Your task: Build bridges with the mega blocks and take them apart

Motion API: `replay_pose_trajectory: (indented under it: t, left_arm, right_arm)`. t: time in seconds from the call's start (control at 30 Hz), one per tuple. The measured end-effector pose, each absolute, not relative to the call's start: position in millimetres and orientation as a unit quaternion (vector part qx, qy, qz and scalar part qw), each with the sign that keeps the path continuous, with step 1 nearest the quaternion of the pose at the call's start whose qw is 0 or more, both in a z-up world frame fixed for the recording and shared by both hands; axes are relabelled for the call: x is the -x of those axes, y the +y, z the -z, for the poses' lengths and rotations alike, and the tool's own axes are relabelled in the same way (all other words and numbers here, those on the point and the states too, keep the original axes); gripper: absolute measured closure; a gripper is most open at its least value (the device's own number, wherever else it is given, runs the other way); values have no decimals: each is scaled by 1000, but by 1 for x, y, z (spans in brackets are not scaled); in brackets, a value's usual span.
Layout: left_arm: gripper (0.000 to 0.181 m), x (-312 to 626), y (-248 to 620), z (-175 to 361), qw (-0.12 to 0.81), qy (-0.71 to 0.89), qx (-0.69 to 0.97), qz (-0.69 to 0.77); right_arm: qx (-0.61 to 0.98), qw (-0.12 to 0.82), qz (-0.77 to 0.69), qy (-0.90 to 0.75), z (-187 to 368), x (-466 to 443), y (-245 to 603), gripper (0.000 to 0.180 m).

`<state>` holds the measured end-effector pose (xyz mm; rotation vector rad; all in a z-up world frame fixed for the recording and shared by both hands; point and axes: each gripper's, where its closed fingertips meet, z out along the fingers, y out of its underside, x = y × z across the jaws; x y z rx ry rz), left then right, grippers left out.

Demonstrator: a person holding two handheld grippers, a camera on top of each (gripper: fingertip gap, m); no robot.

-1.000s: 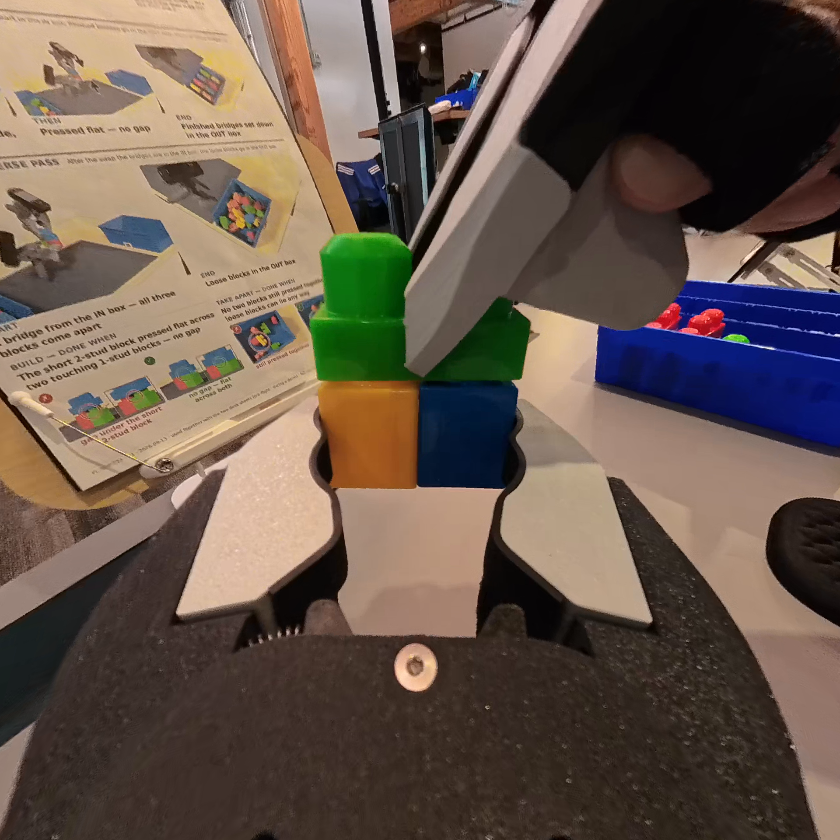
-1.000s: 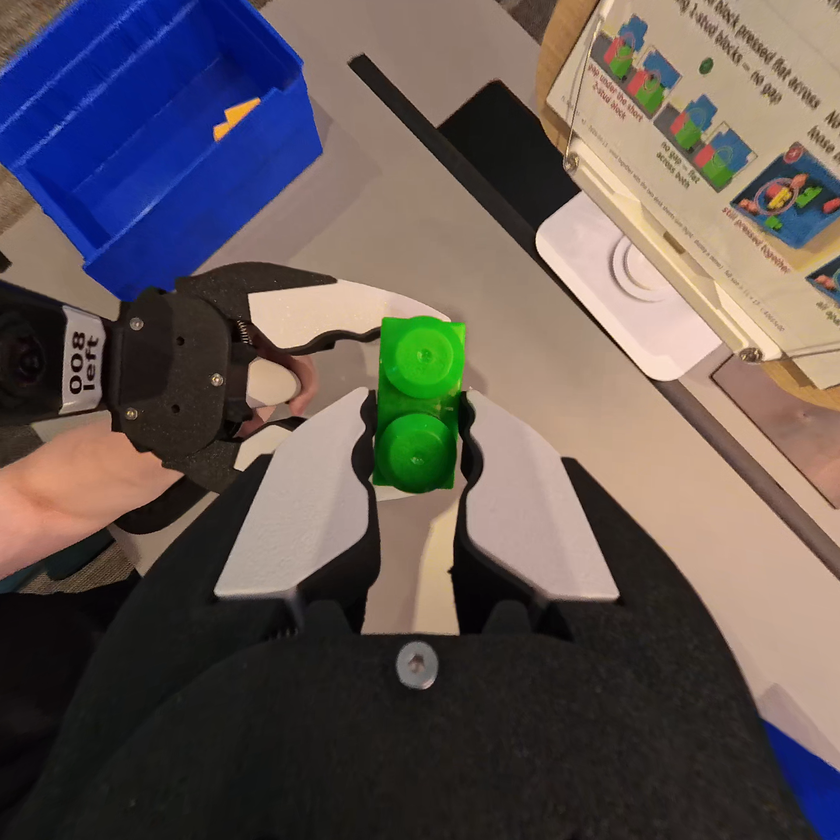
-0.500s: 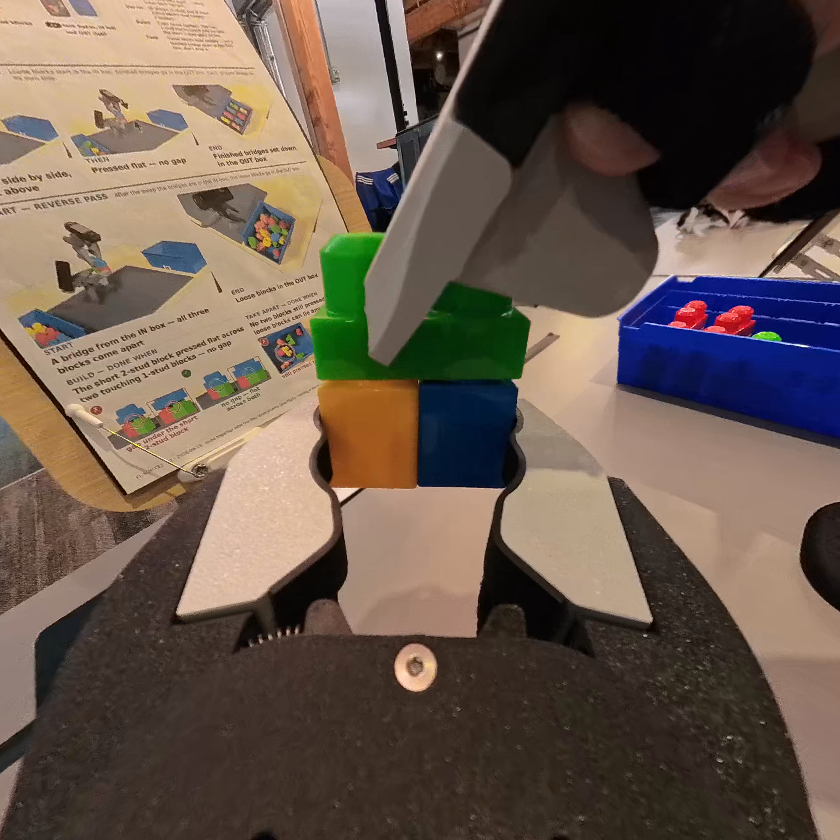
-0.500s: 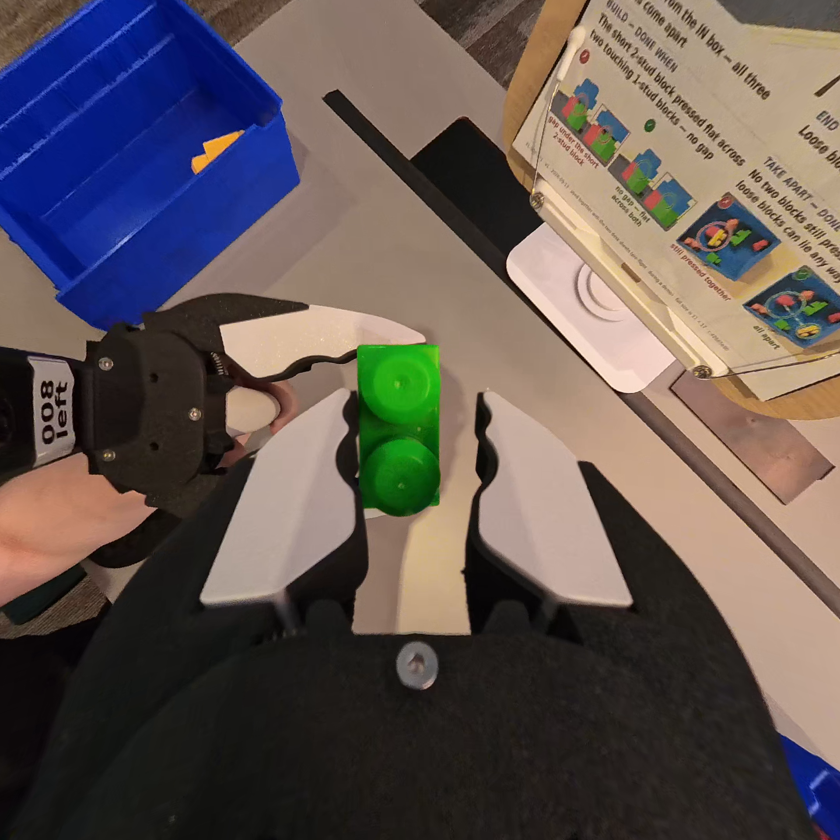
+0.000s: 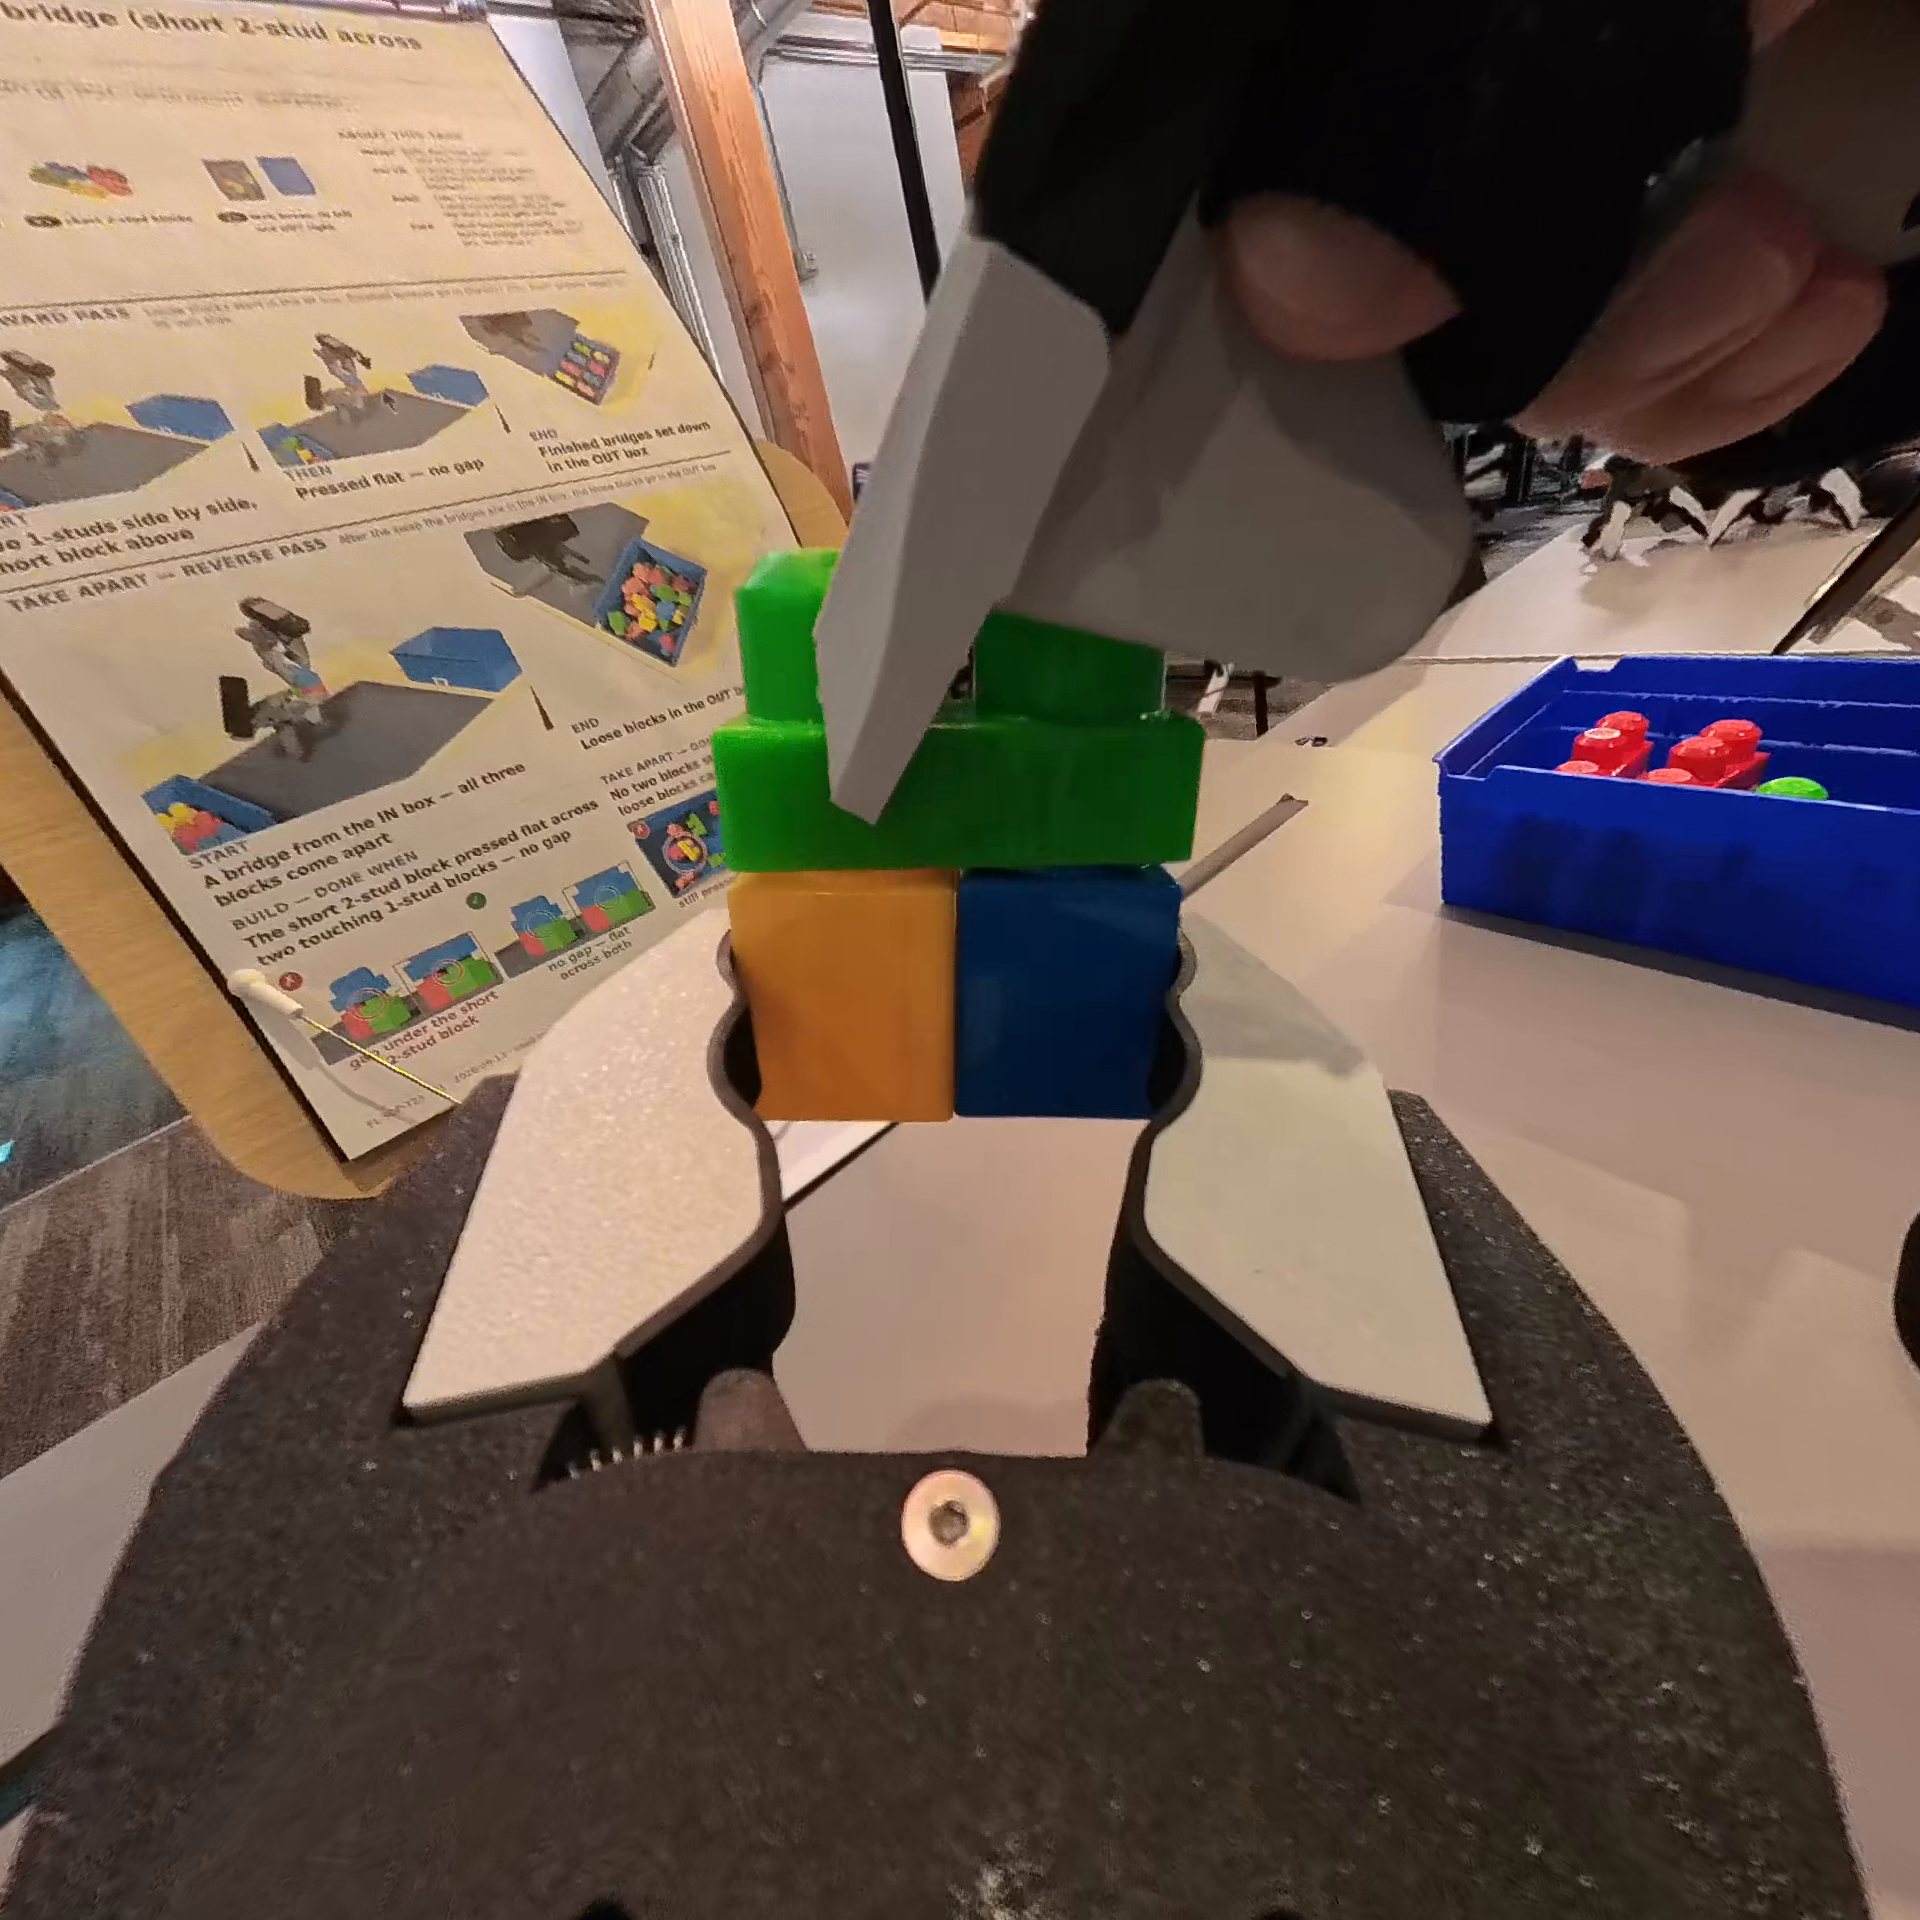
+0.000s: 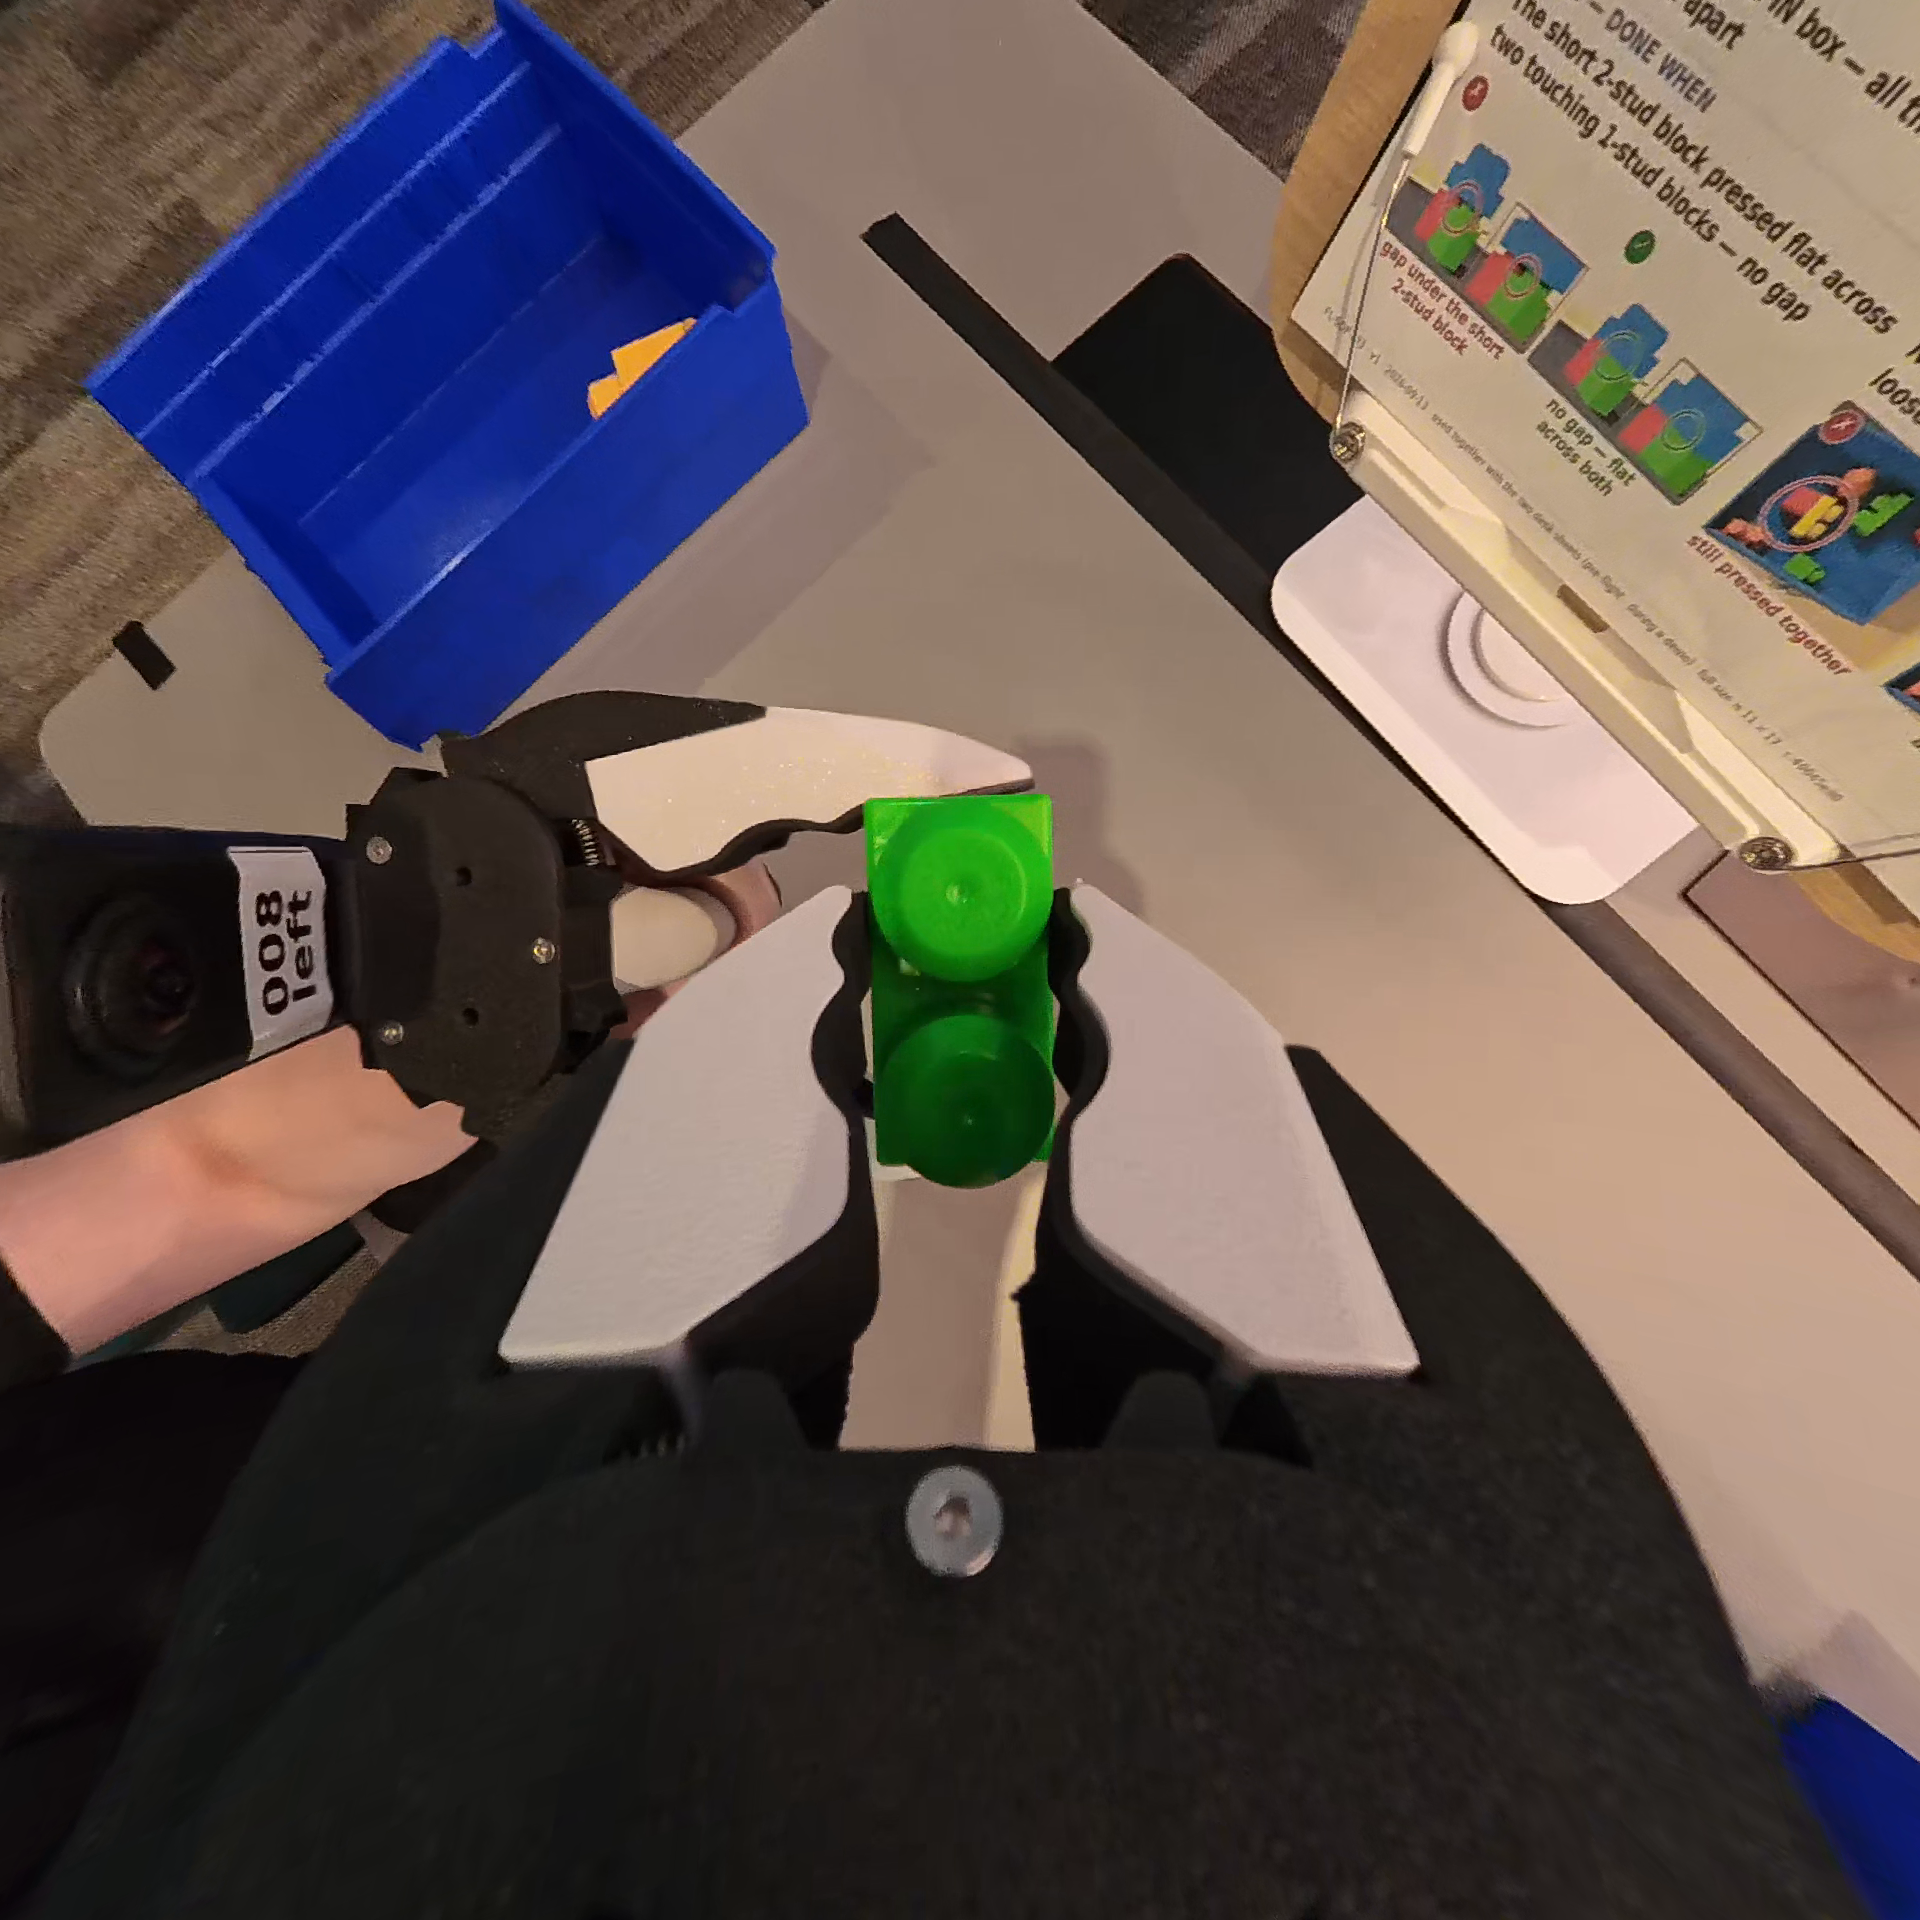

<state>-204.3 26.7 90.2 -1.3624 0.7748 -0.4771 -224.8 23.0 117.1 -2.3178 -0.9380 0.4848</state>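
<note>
Currently left gripper (image 5: pixel 954 1023) clamps the orange block (image 5: pixel 847 992) and blue block (image 5: pixel 1060 987) pair while right gripper (image 6: pixel 961 1023) pinches the green block (image 6: pixel 961 997) seated on top; off-axis pull risks dragging a base block out.

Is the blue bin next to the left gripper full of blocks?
No, the blue bin in the right wrist view holds just one orange piece against its far wall.
</note>
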Motion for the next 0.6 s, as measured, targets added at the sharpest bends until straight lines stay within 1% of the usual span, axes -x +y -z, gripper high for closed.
replay_pose_trajectory:
  t: [0.27,0.6]
  left_arm:
    - [107,205,24,-93,687,339,608,208]
    - [108,203,27,-87,678,333,620,210]
  right_arm:
    - [866,292,-194,-357,-118,225,20,147]
    - [865,302,-167,-363,-112,224,23,146]
